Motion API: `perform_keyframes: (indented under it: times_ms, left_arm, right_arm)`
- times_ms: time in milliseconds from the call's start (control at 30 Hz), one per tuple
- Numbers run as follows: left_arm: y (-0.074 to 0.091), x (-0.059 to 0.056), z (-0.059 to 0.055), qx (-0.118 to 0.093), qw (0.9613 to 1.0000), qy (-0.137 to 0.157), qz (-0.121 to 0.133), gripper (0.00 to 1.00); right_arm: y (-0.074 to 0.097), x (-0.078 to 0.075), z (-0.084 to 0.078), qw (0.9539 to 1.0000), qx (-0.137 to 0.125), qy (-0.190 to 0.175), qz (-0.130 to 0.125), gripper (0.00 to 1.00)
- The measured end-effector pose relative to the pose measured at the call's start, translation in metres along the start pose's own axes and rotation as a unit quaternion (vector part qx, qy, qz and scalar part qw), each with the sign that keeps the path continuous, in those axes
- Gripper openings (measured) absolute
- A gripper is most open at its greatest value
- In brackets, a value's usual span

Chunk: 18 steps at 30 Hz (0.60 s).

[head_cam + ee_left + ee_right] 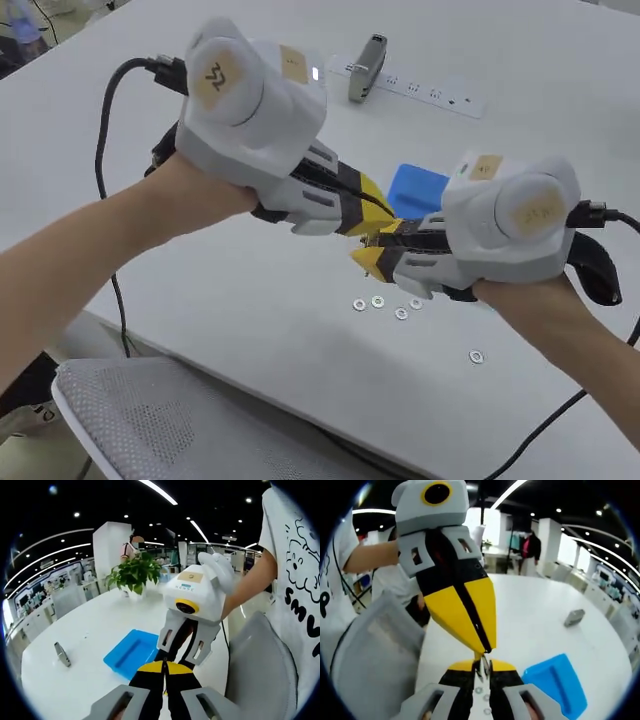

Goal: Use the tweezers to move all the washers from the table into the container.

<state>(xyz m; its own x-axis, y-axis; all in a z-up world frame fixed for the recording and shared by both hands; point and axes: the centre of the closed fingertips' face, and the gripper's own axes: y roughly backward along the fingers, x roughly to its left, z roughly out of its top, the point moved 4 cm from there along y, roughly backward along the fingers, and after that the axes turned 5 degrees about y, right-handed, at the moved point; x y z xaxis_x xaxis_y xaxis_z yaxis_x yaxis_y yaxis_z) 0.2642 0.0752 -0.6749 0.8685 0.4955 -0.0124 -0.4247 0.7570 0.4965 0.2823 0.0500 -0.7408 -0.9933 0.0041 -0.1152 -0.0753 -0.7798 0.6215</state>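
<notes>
Meeting tip to tip above the table (250, 300), the two grippers point at each other in the head view. The left gripper (375, 205) has its yellow jaws pressed flat together, with only a thin dark seam between them. The right gripper (375, 250) has its jaws drawn in close on a thin strip of bright metal, seemingly the tweezers (484, 666). In the right gripper view the left gripper's point comes down onto the top of that strip; whether it pinches it I cannot tell.

Just below the joined tips, four washers (378, 301) lie in a loose row on the white top. A lone washer (476, 356) sits apart to their right, nearer the table's front edge. The blue container (418, 190) lies flat just behind the grippers, on the far side from the person, with its low rim showing. It is partly hidden by the right gripper's body.

Beyond the container the tabletop runs bare for a wide stretch, up to a white power strip (430, 92) and a grey block (367, 68) standing at its end. To the left of the washers the surface is open as far as the front edge, which runs diagonally across the lower left. A mesh-backed chair (130, 420) sits tight below that edge. A black cable (105, 150) loops from the back of the left gripper down over the edge.
</notes>
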Motion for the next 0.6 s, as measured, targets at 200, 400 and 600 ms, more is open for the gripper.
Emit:
perform_keyframes:
  times_ms: [200, 400, 600]
  left_arm:
    - [-0.013, 0.008, -0.005, 0.009, 0.9998, 0.018, -0.009, 0.00]
    - [-0.023, 0.010, -0.012, 0.023, 0.9991, 0.030, -0.019, 0.00]
    - [-0.025, 0.011, -0.020, 0.009, 0.9982, 0.058, -0.007, 0.01]
  right_arm:
    - [-0.009, -0.004, -0.007, 0.9997, 0.000, -0.018, 0.016, 0.05]
    - [-0.011, -0.002, -0.018, 0.9987, 0.005, -0.039, 0.032, 0.04]
    - [-0.016, 0.003, -0.027, 0.9982, 0.013, -0.047, 0.034, 0.04]
